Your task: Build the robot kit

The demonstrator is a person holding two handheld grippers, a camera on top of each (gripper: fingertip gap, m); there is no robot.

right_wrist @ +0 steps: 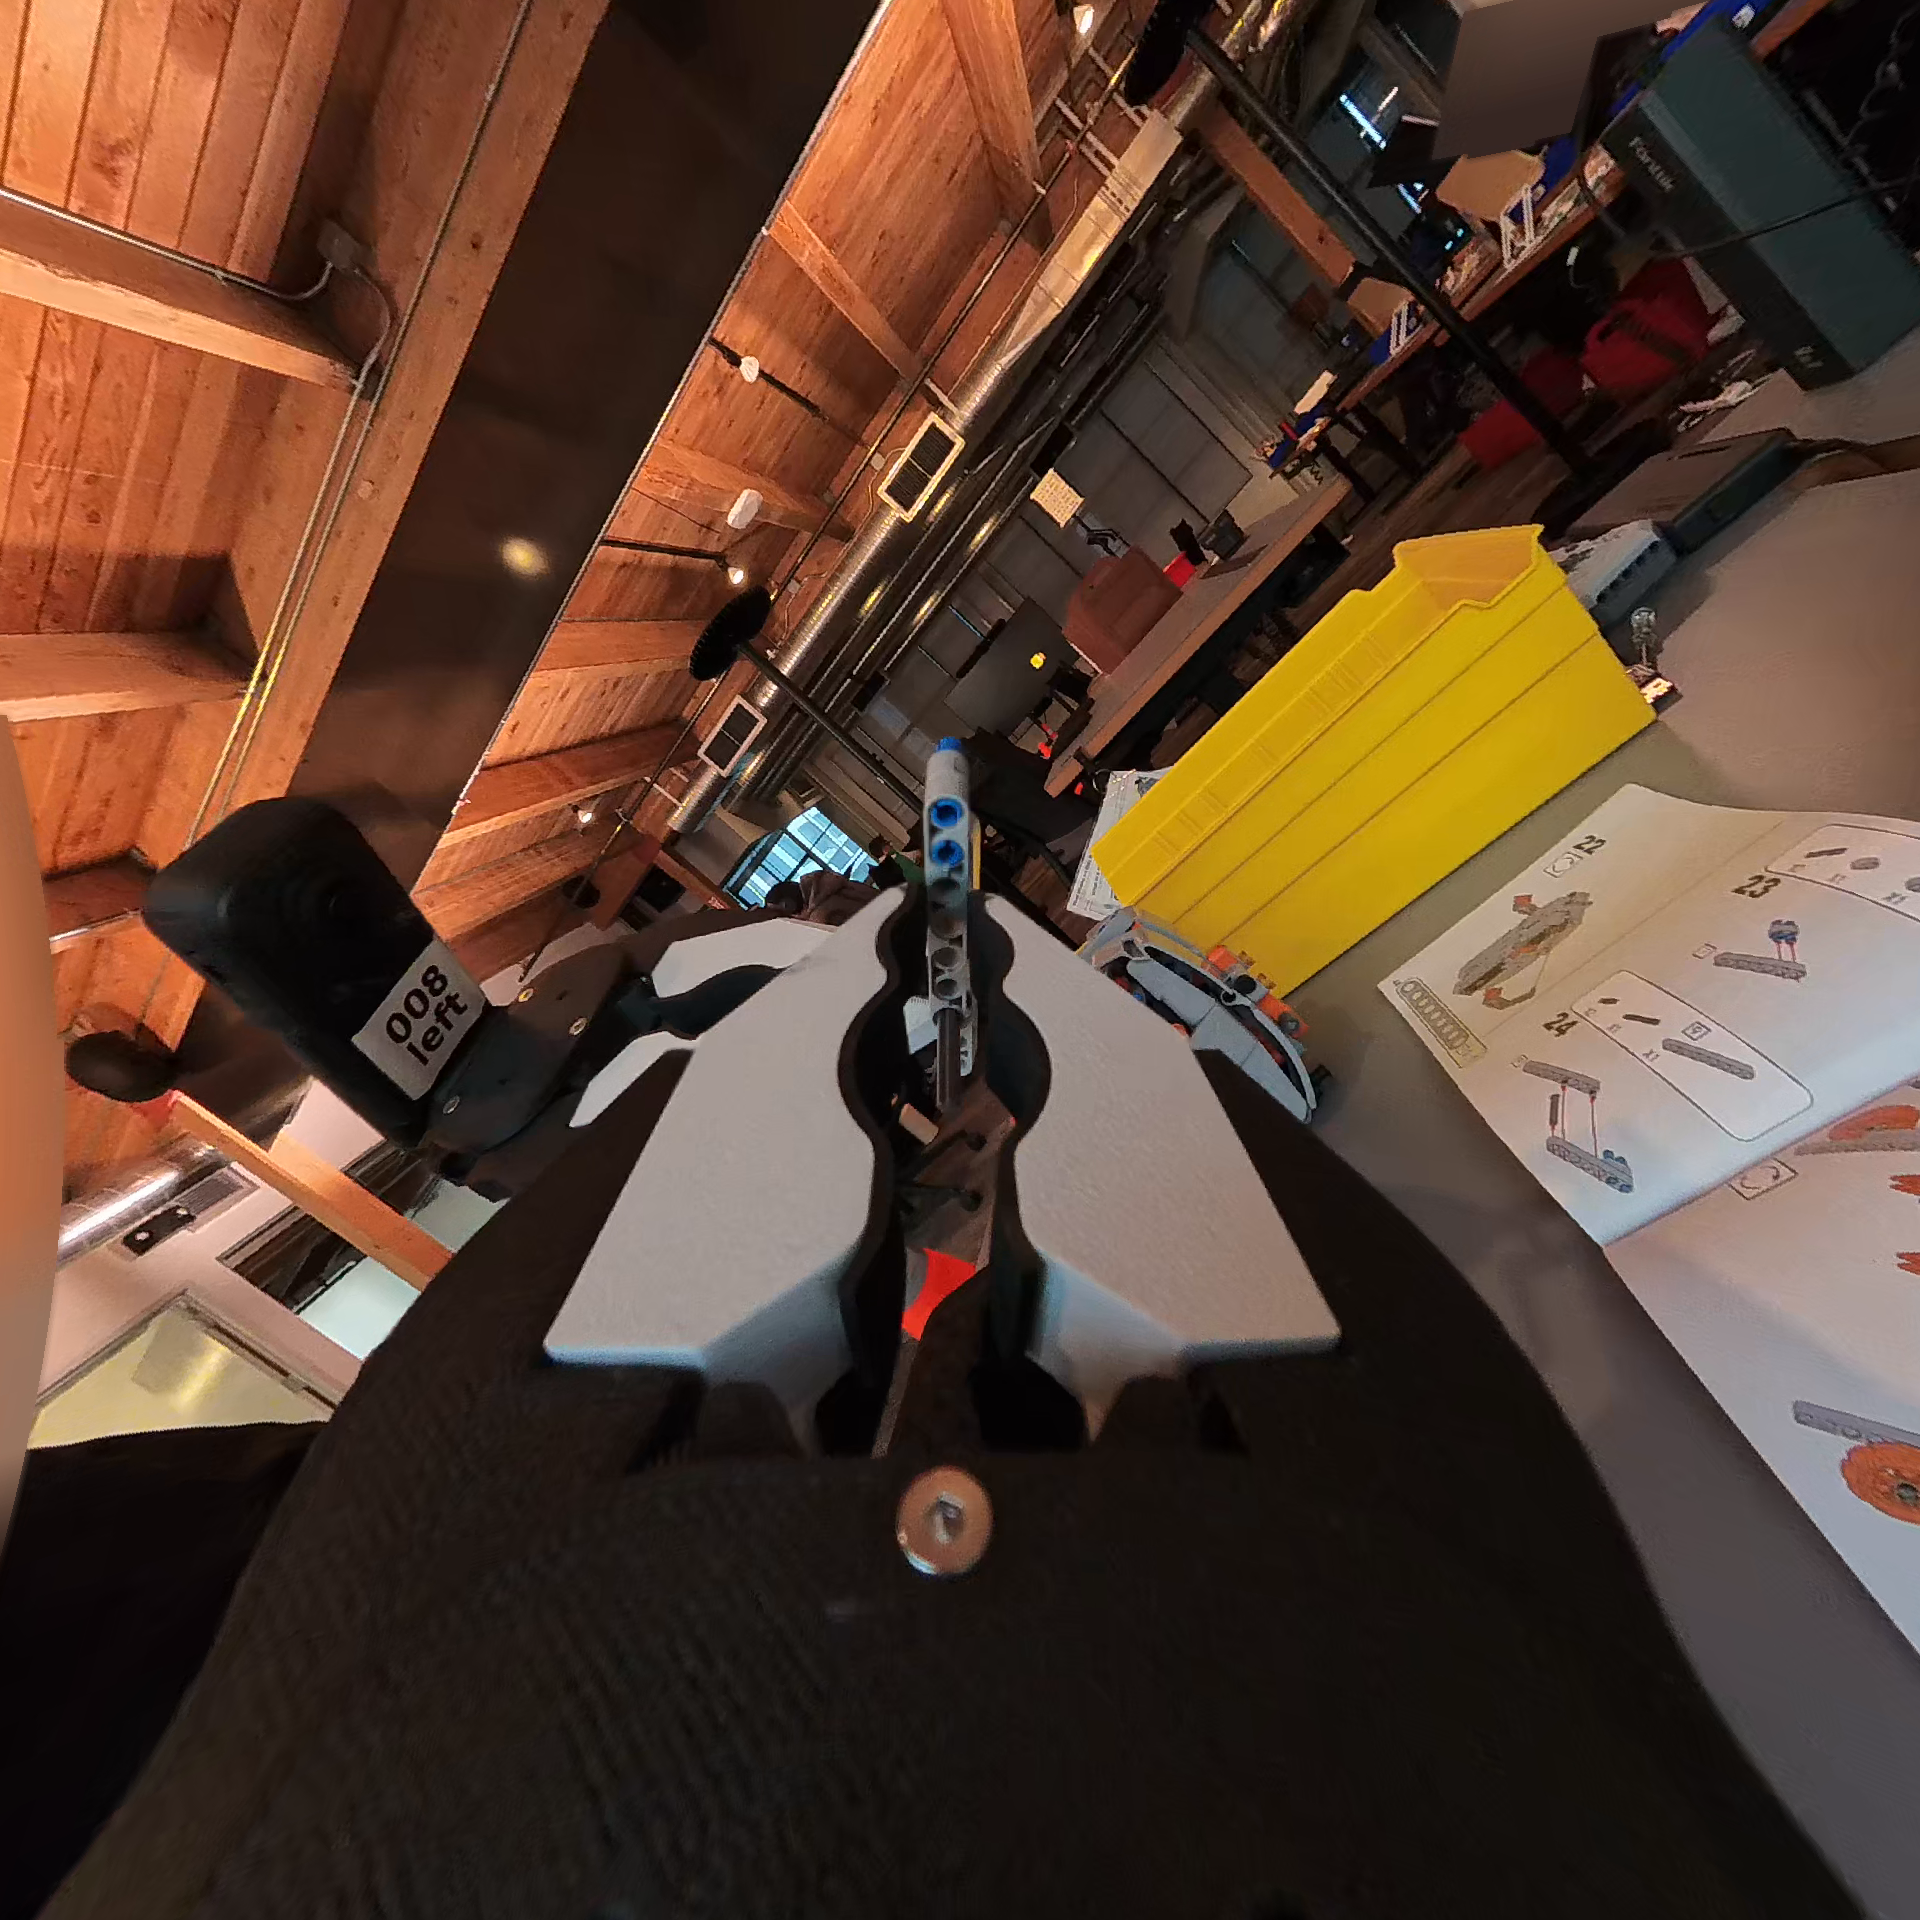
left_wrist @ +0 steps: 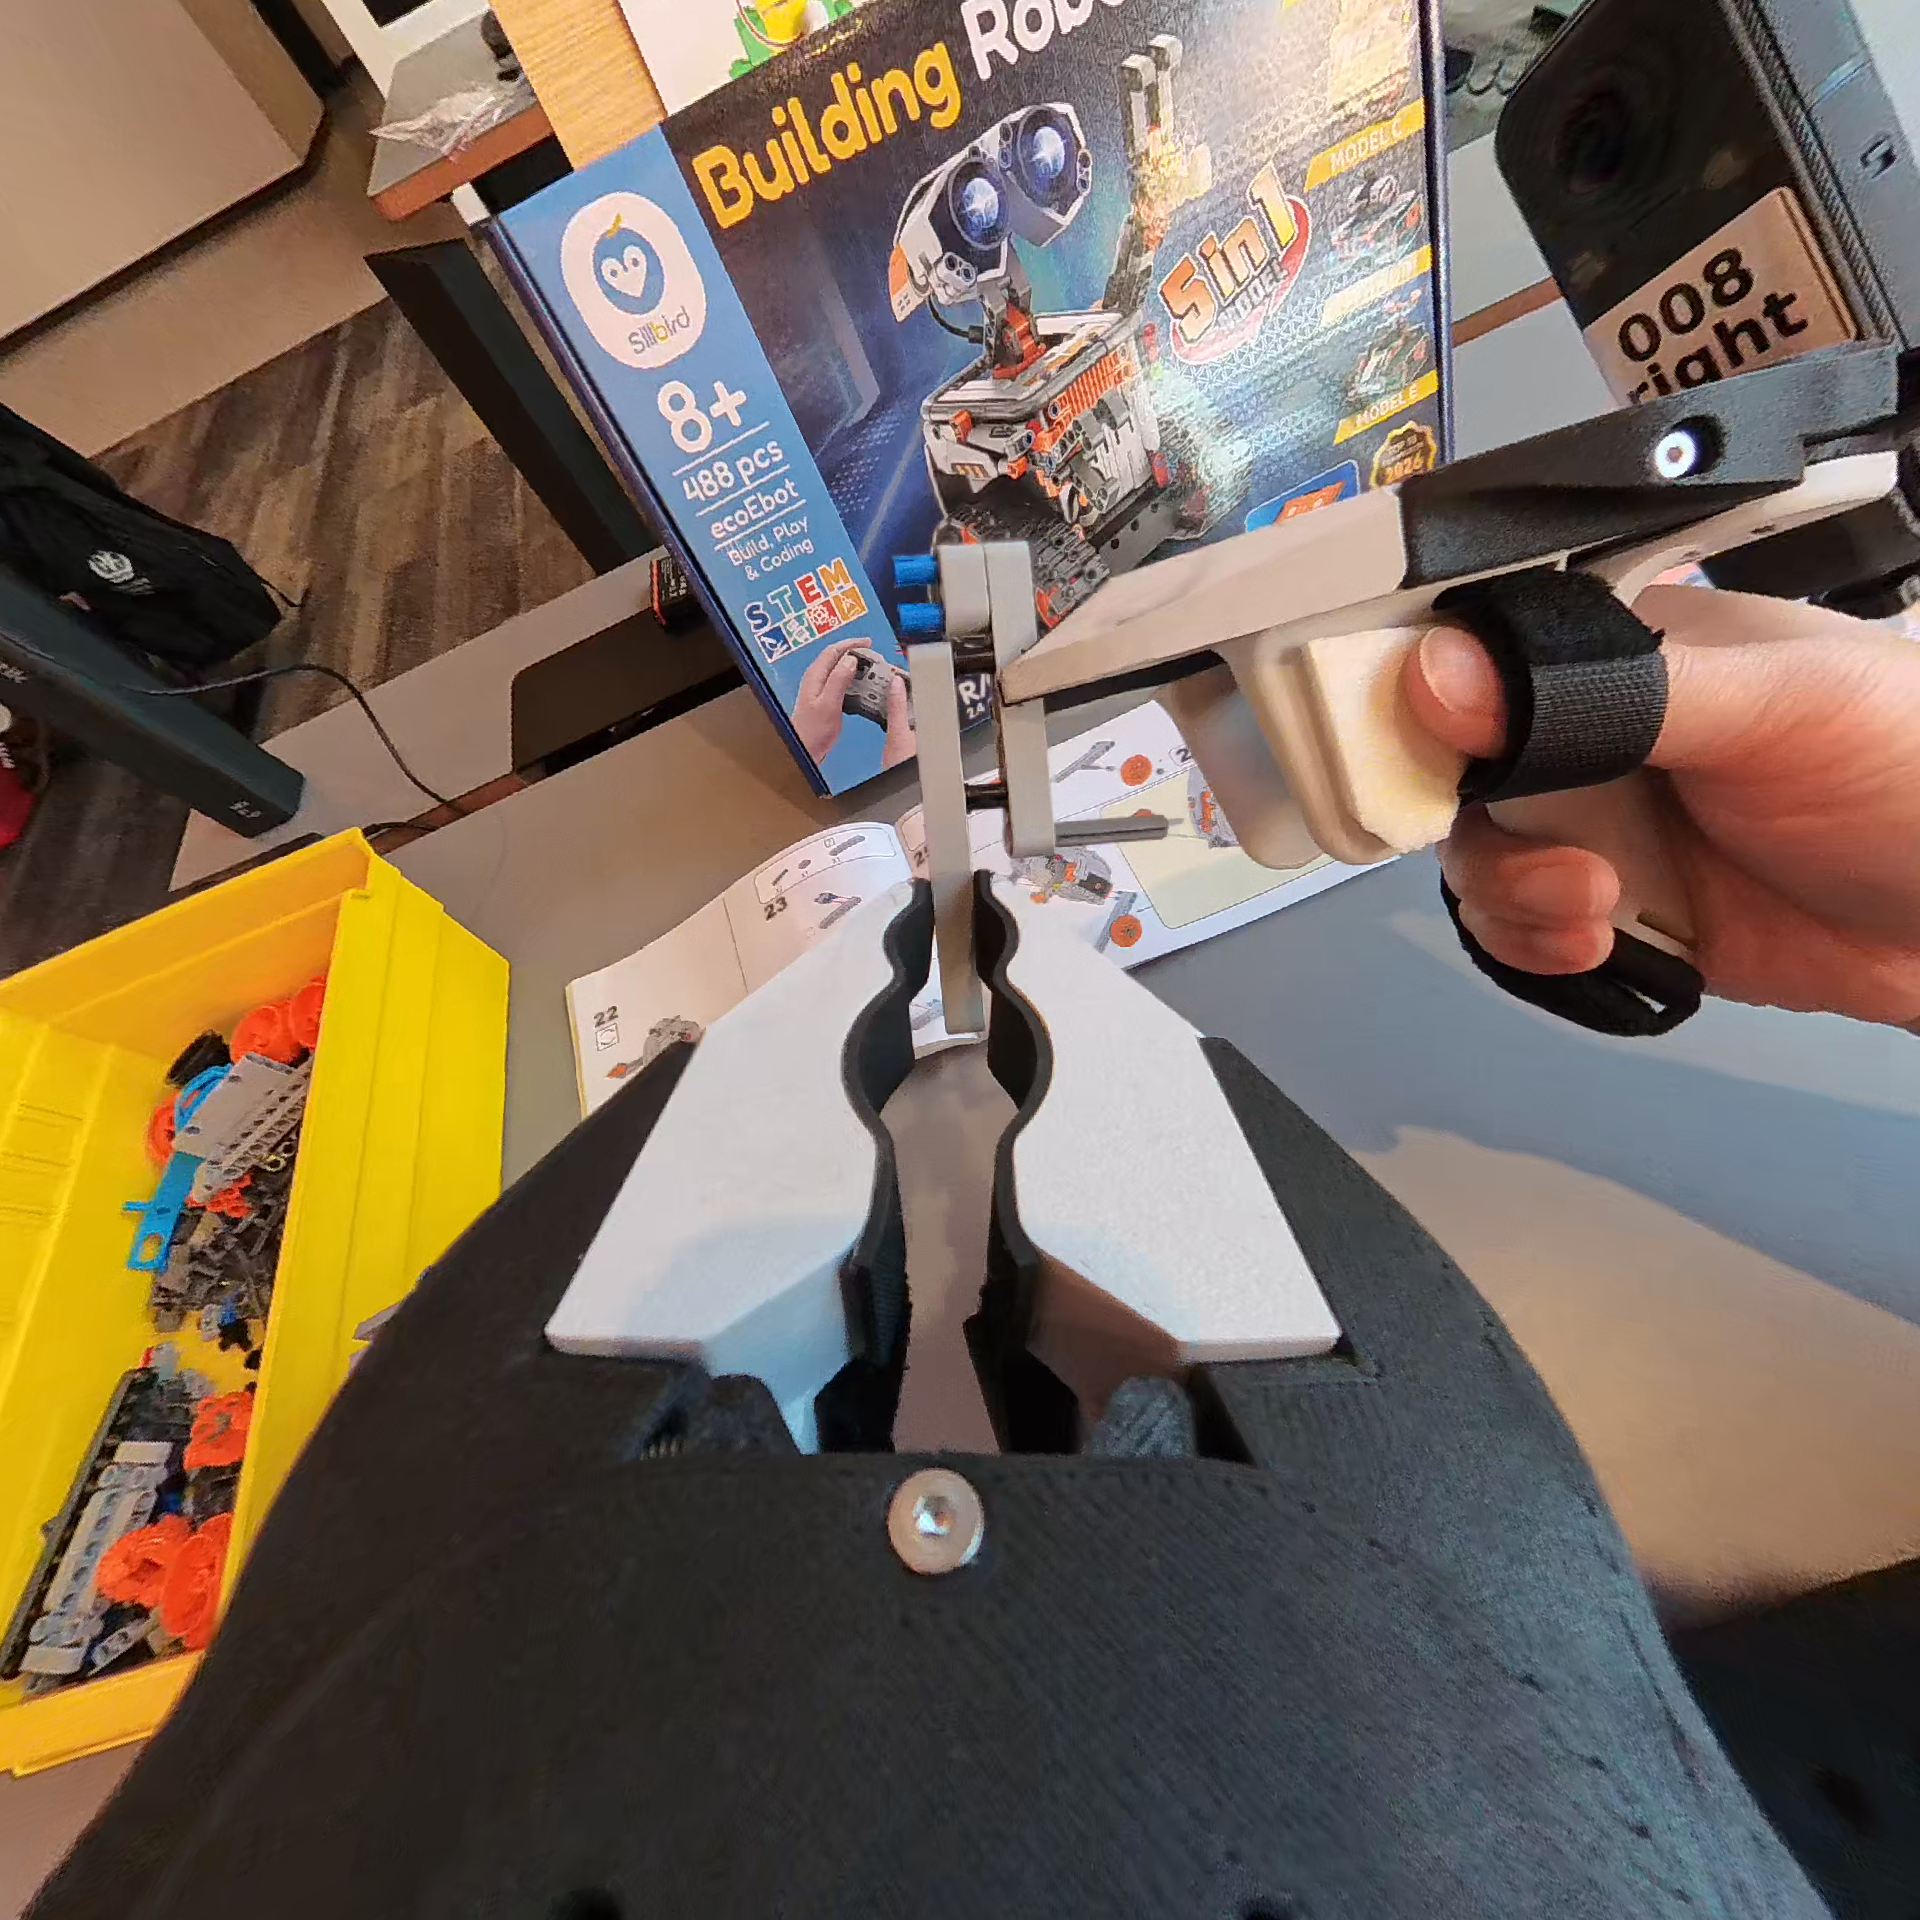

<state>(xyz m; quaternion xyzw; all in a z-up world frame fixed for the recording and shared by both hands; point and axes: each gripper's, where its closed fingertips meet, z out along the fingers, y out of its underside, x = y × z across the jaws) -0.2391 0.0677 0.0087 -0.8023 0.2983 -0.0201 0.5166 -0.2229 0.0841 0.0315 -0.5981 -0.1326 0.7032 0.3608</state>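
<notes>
Both tools (left_wrist: 951, 940) (right_wrist: 943, 914) pinch one grey beam assembly (left_wrist: 971, 675) between them.

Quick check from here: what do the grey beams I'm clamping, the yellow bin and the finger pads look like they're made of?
Grey beams: hard moulded plastic, smooth and matte, with crisp pin holes and blue pins.
Yellow bin: rigid glossy plastic, judging by its ribbed, moulded walls.
Finger pads: black with wavy edges, probably rubber or soft printed plastic; I can't tell which.

Hand-held gripper (right_wrist: 948, 940) around grey beam (right_wrist: 948, 925)
</notes>
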